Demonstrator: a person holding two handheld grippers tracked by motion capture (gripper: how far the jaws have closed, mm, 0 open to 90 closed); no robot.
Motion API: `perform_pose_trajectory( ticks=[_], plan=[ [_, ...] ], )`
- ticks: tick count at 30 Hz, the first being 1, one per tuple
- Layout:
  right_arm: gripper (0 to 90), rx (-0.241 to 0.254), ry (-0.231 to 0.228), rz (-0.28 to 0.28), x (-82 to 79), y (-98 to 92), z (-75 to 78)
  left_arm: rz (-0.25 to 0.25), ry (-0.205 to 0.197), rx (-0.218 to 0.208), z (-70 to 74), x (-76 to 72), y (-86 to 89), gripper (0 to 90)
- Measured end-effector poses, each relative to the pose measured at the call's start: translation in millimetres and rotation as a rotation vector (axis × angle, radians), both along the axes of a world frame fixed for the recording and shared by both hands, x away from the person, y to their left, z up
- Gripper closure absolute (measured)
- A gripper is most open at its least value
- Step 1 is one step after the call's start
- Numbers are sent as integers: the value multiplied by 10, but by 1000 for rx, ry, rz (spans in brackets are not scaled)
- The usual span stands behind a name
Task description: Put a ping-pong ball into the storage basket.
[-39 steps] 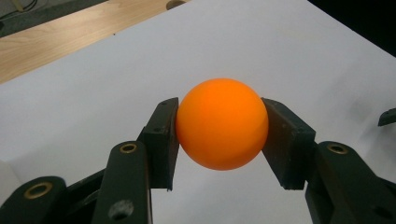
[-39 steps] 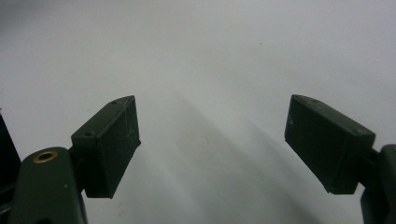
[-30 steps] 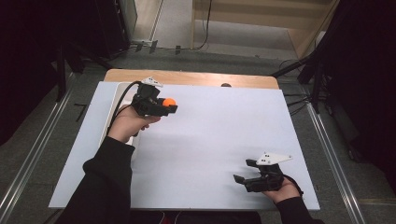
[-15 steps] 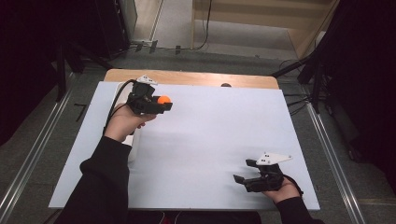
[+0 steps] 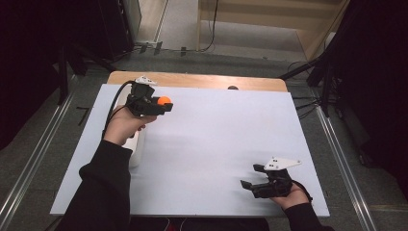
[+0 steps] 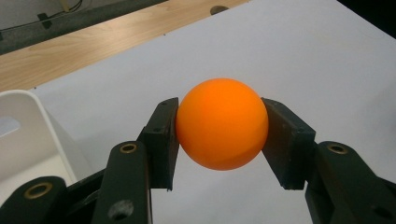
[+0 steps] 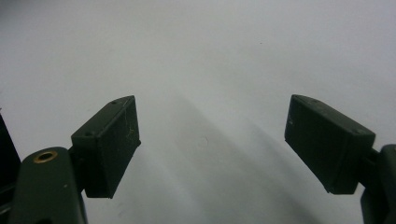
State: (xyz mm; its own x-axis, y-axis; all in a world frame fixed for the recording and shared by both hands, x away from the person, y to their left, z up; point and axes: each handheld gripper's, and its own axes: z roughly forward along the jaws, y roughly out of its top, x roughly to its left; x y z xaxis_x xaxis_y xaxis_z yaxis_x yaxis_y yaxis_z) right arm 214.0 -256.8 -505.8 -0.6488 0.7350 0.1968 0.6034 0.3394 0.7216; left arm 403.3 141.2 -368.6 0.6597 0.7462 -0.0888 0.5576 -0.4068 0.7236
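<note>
The orange ball [image 6: 221, 123] is pinched in the left claw [image 5: 161, 103], just beside the white bin [image 6: 28, 135]; the right claw [image 7: 210, 149] is spread, far off.

the right tool [image 7: 212, 140] looks down along its two black jaws, which stand wide apart with nothing between them. the left pad [image 7: 111, 144] is scuffed with pale scratches, and a brass rivet shows on the arm behind it. beneath lies the pale, bare table [image 7: 210, 56], with soft grey shadows running across it between the jaws.
</note>
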Motion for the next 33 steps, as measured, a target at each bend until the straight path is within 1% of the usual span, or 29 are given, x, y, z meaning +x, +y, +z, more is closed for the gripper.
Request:
perform_pose_trajectory(
  ticks=[1,3,6,9,13,17,21,24,28,33],
  plan=[
    [164,0,1,0,0,0,0,1,0,3,2,3,10,504],
    [164,1,2,-1,0,1,0,21,-3,3,-5,7,26,504],
    [164,0,-1,0,0,1,-1,30,-4,8,-10,19,55,504],
    [164,0,0,0,0,1,1,45,-3,1,-15,29,85,504],
    [164,0,0,0,0,2,-1,55,-4,4,-7,41,131,504],
    [164,-1,0,-1,0,3,-2,66,-12,-5,12,39,165,504],
    [164,0,0,0,-1,2,-1,88,-21,4,19,44,208,504],
    [164,1,0,2,-4,8,3,98,-21,4,29,49,240,504],
    [165,-1,0,2,-9,13,7,115,-32,5,41,50,274,504],
    [164,1,-1,2,-10,13,6,145,-32,11,35,66,338,504]
  ],
)
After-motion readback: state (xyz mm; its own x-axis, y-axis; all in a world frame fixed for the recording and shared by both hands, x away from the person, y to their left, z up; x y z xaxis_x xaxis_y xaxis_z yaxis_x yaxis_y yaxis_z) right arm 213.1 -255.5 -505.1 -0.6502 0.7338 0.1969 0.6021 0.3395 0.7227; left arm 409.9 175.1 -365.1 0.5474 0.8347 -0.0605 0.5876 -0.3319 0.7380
